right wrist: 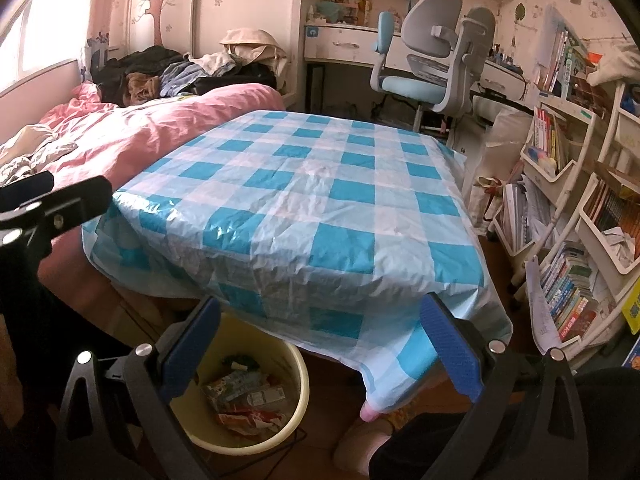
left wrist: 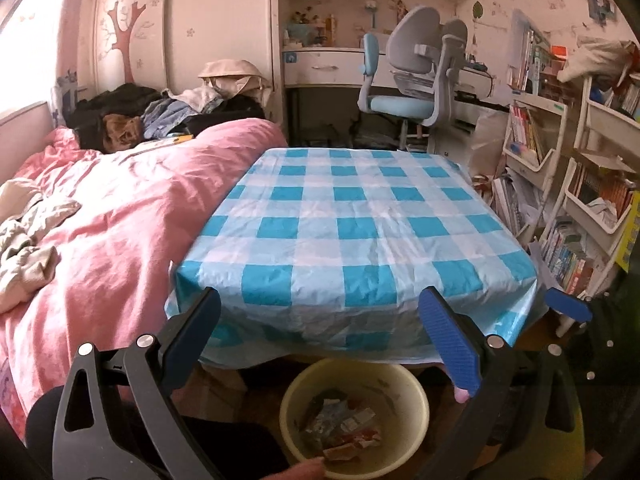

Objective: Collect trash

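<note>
A yellow trash bin (left wrist: 416,396) stands on the floor below the table's near edge and holds several crumpled wrappers (left wrist: 344,428). It also shows in the right wrist view (right wrist: 296,384) with wrappers (right wrist: 248,400) inside. My left gripper (left wrist: 320,340) is open and empty, above the bin. My right gripper (right wrist: 320,340) is open and empty, above and right of the bin. The right gripper's blue fingertip (left wrist: 568,304) shows at the right edge of the left wrist view. The left gripper (right wrist: 56,196) shows at the left of the right wrist view.
A table with a blue-and-white checked cloth (left wrist: 352,216) fills the middle. A bed with a pink duvet (left wrist: 112,200) lies left. Bookshelves (left wrist: 576,216) stand right. A blue-grey desk chair (left wrist: 416,80) and desk are beyond.
</note>
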Demonstrator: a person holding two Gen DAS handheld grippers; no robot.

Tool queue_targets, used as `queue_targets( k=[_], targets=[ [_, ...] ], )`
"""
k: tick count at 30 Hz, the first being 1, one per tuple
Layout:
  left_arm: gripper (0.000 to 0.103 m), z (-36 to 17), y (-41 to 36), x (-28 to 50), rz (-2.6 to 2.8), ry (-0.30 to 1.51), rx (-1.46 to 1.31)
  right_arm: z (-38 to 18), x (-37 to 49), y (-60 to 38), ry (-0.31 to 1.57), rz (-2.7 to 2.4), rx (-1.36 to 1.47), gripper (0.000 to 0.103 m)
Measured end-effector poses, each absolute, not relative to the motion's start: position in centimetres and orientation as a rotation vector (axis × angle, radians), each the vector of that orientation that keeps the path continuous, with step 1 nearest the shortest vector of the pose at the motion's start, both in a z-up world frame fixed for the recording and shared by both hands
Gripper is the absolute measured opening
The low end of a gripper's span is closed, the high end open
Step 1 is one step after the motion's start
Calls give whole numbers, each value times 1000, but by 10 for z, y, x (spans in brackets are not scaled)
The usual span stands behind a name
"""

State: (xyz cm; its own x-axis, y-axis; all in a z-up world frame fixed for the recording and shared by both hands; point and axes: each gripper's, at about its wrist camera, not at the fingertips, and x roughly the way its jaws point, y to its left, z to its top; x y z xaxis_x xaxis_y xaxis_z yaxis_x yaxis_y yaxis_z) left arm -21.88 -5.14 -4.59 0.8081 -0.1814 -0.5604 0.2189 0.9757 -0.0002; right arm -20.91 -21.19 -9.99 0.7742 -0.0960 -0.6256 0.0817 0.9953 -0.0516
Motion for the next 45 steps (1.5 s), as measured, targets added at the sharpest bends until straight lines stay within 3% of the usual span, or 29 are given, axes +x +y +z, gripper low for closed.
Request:
queue_targets(
  k=[45],
  targets=[
    [96,-52,-53,-218,-230,599,70,-85,-216,-209,595,-116,0,95]
  ],
)
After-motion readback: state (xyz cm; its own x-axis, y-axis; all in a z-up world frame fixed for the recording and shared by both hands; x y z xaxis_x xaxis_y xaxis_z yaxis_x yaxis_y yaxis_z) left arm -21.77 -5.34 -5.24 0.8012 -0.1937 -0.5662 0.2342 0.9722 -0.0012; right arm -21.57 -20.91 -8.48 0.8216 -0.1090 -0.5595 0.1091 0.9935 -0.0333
